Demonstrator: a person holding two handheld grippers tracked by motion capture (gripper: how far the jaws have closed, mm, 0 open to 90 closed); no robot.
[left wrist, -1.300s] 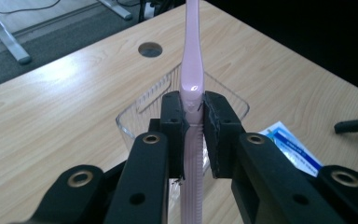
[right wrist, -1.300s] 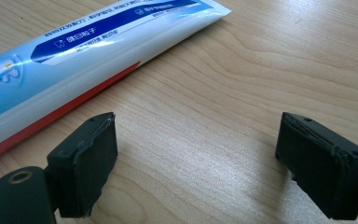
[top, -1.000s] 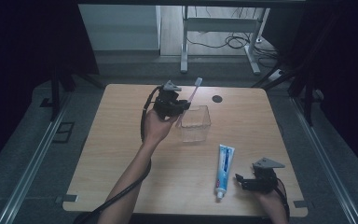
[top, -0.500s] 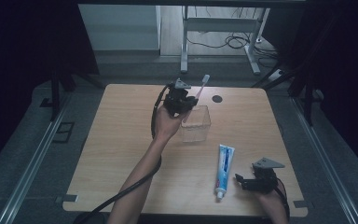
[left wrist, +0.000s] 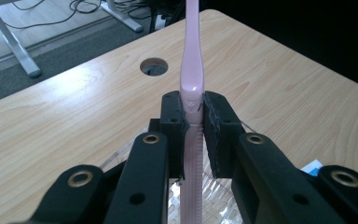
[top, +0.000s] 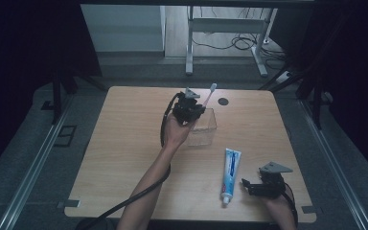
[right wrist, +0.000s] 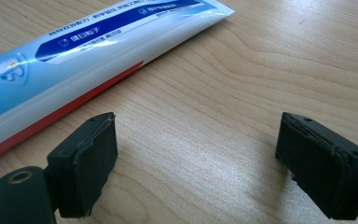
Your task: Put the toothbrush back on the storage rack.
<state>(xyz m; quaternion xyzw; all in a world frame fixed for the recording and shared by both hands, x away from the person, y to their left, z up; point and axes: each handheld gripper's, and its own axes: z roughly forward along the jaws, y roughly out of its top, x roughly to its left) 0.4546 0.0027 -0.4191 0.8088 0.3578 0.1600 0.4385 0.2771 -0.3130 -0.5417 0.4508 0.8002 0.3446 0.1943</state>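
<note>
Over the clear box, far half of the bench: that is where your work sits.

Landmark: clear box (top: 202, 128), transparent, open-topped, standing on the bench (top: 124, 143) a little beyond its middle.

Left hand-held gripper (top: 190, 106): you hold it above the box's near-left rim, jaws clamped on the toothbrush.

Toothbrush (left wrist: 192, 70): pink, pinched at the handle between the pads; in the left gripper view the ribbed lower handle runs down toward the box, and the neck rises past the jaws. From the high view the head (top: 212, 87) sticks up and away from the box, tilted toward the far right.

Cable hole (top: 223, 101): round, dark, in the bench top just beyond the box on its far right.

Toothpaste tube (top: 230, 175): white and blue, lying flat on the bench, nearer to you than the box and to its right, well apart from it, cap end pointing toward you.

Right hand-held gripper (right wrist: 196, 163): jaws wide apart, nothing between them, low over bare wood just right of the tube, not touching it.

Your left forearm: reaches up from the near edge to the box.
</note>
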